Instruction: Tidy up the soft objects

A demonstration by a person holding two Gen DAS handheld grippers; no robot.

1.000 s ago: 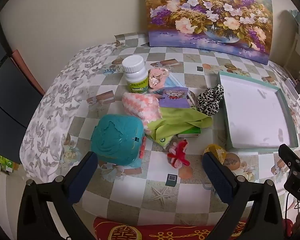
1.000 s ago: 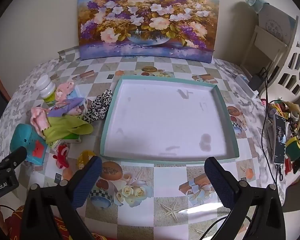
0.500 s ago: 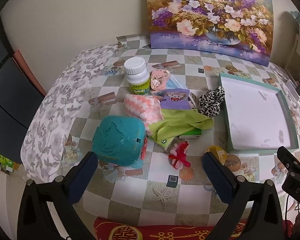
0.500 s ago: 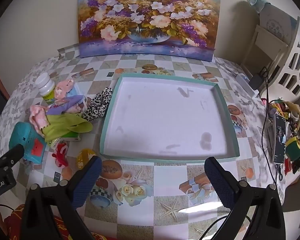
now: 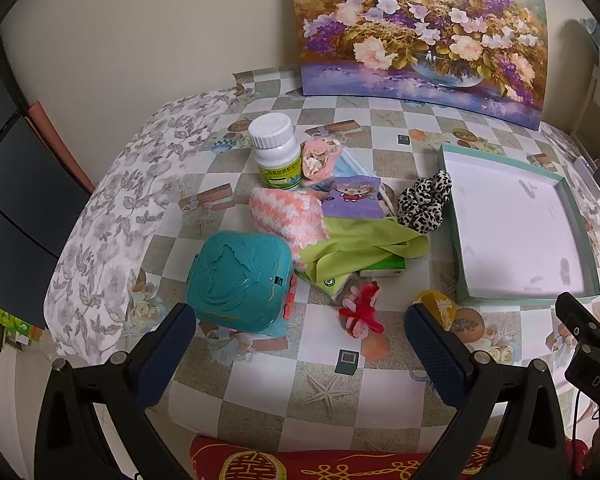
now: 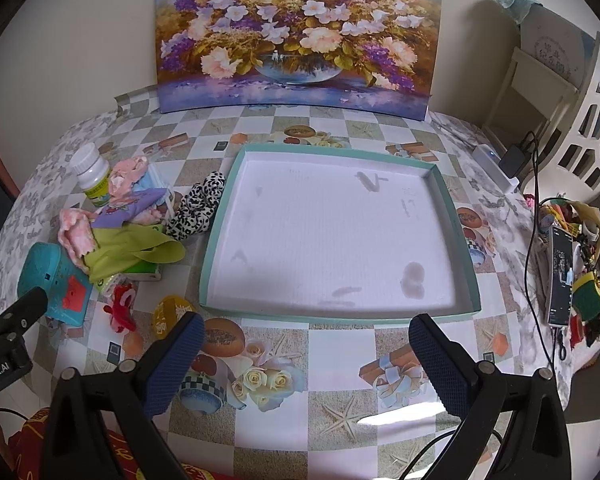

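- The left gripper (image 5: 300, 344) hangs above the near edge of the table (image 5: 260, 384), its jaws spread wide and holding nothing.
- The right gripper (image 6: 304, 354) hangs in front of the tray (image 6: 220, 216), likewise spread and holding nothing.
- The soft things sit in a heap left of the tray: a leopard-print scrunchie (image 5: 424, 202) just beside its rim, a lime-green cloth (image 5: 364, 248), a pink-and-white knitted piece (image 5: 288, 216), and a red pipe-cleaner bow (image 5: 360, 312).
- A purple cartoon pouch (image 5: 352, 198) lies on the heap; what is under it is hard to make out.
- A teal plastic case (image 5: 240, 280) and a white pill bottle (image 5: 276, 152) stand alongside.
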